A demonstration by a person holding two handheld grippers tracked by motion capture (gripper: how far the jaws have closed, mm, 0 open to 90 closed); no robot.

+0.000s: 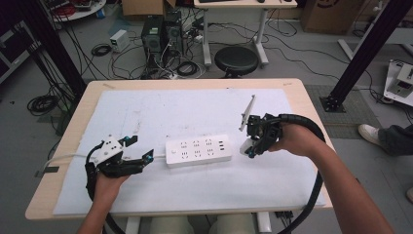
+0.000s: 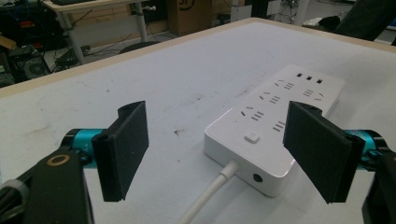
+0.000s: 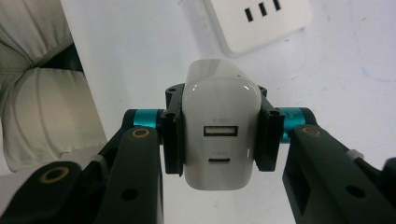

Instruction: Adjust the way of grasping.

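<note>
No readable text – faint grey marks above ports on white charger (image 3: 221,135) too blurred to read.

White charger (image 3: 221,135) clamped upright, just beside white power strip (image 1: 198,150).

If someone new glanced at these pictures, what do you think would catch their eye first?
Most likely the white charger clamped between the jaws of the right gripper, its two ports facing the right gripper view's camera, just off the right end of the white power strip. That strip lies at the middle of the white mat on the table. At its cable end the left gripper stands open, holding nothing.
</note>
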